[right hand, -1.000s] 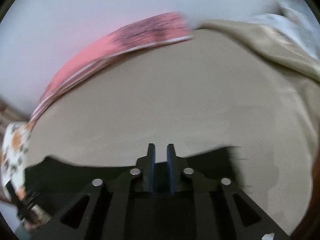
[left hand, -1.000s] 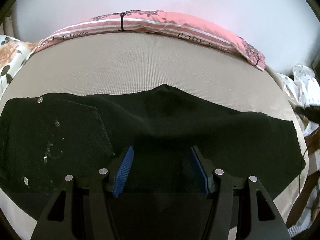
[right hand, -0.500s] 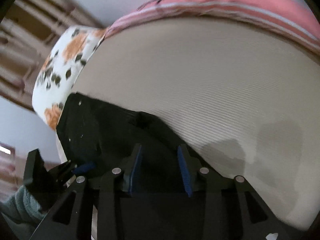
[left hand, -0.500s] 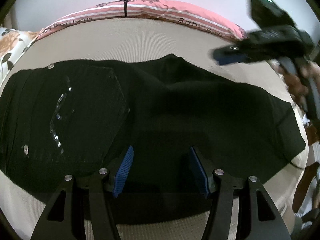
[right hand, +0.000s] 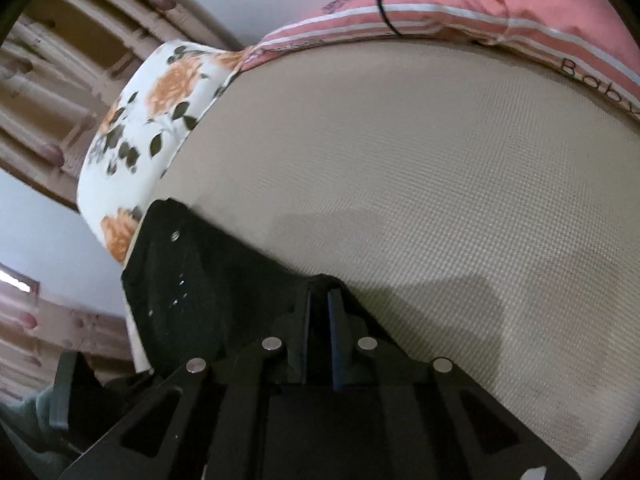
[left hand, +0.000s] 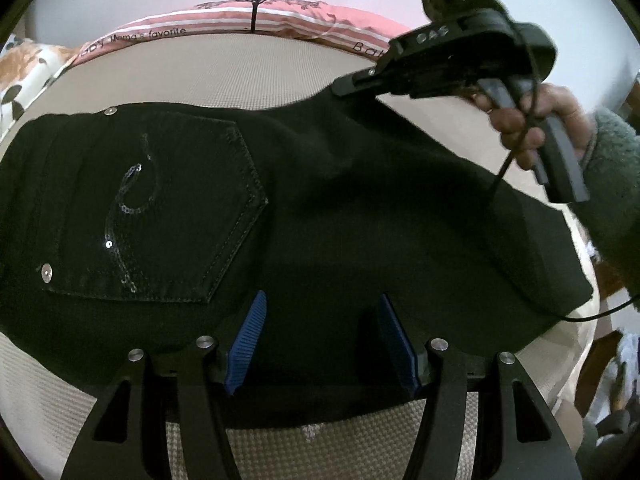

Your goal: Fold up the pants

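Bed (left hand: 256, 76): pants (left hand: 360, 208) probably in right tool (right hand: 318, 300).

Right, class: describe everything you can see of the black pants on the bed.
The black denim-like pants lie folded and flat on the beige textured mattress. A back pocket faces up, with sequin swirls and silver rivets. The right gripper is shut on a peak of the far edge, lifting it slightly. The left gripper hovers open over the near edge.
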`<state>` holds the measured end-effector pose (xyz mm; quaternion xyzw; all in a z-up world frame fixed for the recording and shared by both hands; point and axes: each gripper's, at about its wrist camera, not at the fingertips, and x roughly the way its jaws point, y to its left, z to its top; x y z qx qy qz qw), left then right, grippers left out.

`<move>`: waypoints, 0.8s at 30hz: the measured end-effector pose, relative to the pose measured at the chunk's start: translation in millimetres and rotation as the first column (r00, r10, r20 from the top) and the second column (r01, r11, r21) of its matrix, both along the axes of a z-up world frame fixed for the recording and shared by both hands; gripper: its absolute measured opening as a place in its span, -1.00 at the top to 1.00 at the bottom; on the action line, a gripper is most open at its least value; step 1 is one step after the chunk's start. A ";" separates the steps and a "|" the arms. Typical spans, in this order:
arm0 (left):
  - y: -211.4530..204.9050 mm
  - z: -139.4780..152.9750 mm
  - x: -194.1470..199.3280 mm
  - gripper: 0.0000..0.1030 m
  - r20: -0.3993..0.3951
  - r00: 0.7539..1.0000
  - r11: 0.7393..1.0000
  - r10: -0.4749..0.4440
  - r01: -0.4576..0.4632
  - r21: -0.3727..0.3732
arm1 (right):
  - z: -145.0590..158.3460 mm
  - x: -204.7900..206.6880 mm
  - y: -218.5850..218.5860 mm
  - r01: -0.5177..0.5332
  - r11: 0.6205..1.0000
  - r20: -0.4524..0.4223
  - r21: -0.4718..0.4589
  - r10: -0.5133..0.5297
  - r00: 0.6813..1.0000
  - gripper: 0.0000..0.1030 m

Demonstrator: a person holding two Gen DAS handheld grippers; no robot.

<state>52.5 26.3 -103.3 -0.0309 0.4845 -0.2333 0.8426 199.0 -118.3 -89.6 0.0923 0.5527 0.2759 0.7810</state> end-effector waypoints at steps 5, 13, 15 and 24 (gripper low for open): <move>1.3 -1.4 1.9 -0.16 0.001 1.000 1.000 -0.001 0.001 -0.005 | -22.5 10.5 2.2 0.038 0.998 -0.005 -0.046 -0.039 0.999 0.89; 4.7 29.8 28.2 -0.16 0.030 0.998 0.998 0.051 -0.050 -0.027 | 23.2 -13.4 -19.8 0.108 0.994 0.088 -0.022 -0.106 0.990 0.53; -0.3 45.3 41.5 -0.16 0.091 0.995 0.999 0.044 -0.043 -0.011 | 39.2 -31.4 -35.3 0.145 0.989 0.119 -0.024 -0.142 0.983 0.45; -63.7 44.1 105.7 -0.16 0.120 0.985 0.992 -0.124 0.120 0.041 | 35.0 -120.6 -105.6 0.345 0.921 0.126 -0.180 -0.326 0.937 0.45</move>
